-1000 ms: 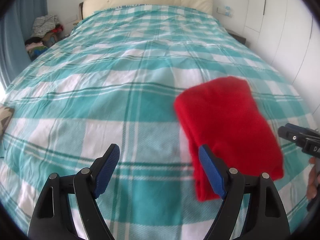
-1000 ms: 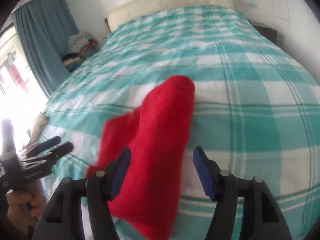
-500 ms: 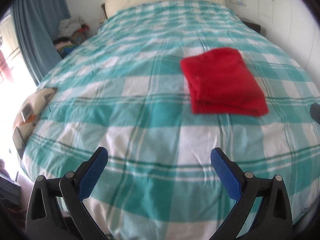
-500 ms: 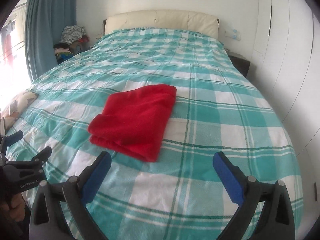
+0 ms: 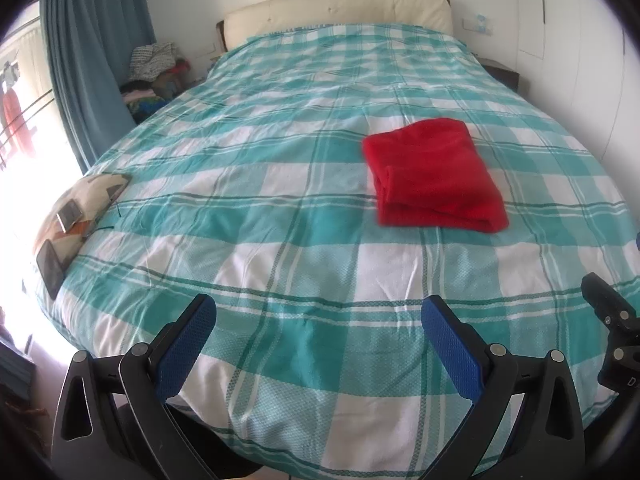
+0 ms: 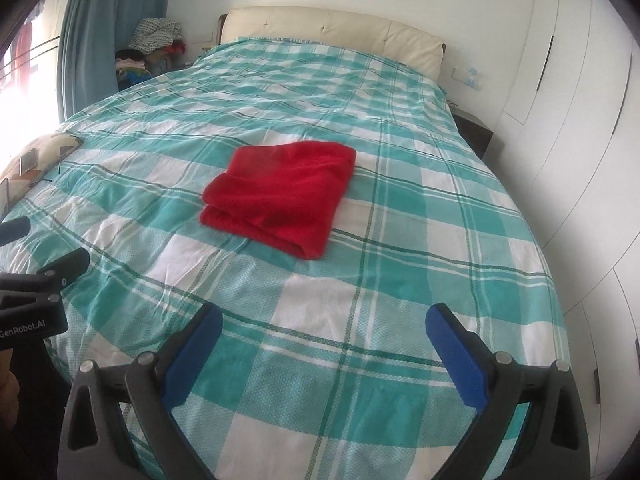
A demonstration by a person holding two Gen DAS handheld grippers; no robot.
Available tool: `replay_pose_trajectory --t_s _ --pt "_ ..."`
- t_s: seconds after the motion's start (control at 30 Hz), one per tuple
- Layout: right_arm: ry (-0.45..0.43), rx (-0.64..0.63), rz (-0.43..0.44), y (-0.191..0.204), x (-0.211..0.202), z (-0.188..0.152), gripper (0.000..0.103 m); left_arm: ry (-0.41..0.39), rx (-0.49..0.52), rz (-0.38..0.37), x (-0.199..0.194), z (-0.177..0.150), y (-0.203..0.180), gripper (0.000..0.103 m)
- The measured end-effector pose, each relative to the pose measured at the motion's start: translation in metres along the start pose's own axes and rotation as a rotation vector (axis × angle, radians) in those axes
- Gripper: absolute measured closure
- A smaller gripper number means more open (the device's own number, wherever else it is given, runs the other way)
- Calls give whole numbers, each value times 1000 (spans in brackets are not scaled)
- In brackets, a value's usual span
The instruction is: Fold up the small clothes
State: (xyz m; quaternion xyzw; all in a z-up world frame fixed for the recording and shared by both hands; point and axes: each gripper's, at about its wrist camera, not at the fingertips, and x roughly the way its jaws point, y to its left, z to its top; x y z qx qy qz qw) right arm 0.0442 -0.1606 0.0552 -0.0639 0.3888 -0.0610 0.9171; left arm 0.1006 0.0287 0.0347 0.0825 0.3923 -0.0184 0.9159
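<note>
A red folded cloth [image 5: 436, 178] lies flat on the green-and-white checked bedspread [image 5: 280, 208], right of the middle in the left wrist view. The right wrist view has the same red cloth [image 6: 280, 196] near the middle of the bed. My left gripper [image 5: 318, 320] hangs over the foot of the bed, well short of the cloth, open with nothing between its blue pads. My right gripper [image 6: 324, 330] is likewise back from the cloth, open and empty. Each view catches part of the other gripper at its edge.
A patterned cushion [image 5: 76, 208] with a phone [image 5: 50, 266] and a small flat device on it lies at the bed's left edge. A clothes pile [image 5: 154, 68] sits by the blue curtain [image 5: 96, 60]. White wardrobe doors [image 6: 580, 120] line the right side; a dark nightstand [image 6: 474, 134] stands by the headboard.
Both grippers have let go of the red cloth, opened wide and pulled back toward the foot of the bed. The cloth now lies folded and still on the bedspread.
</note>
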Motion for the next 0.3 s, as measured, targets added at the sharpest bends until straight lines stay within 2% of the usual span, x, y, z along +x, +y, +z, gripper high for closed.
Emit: replay_pose_trajectory --t_s 0.3 --pt "-13 21 23 -2 -6 3 2 -17 -16 5 -4 1 1 0"
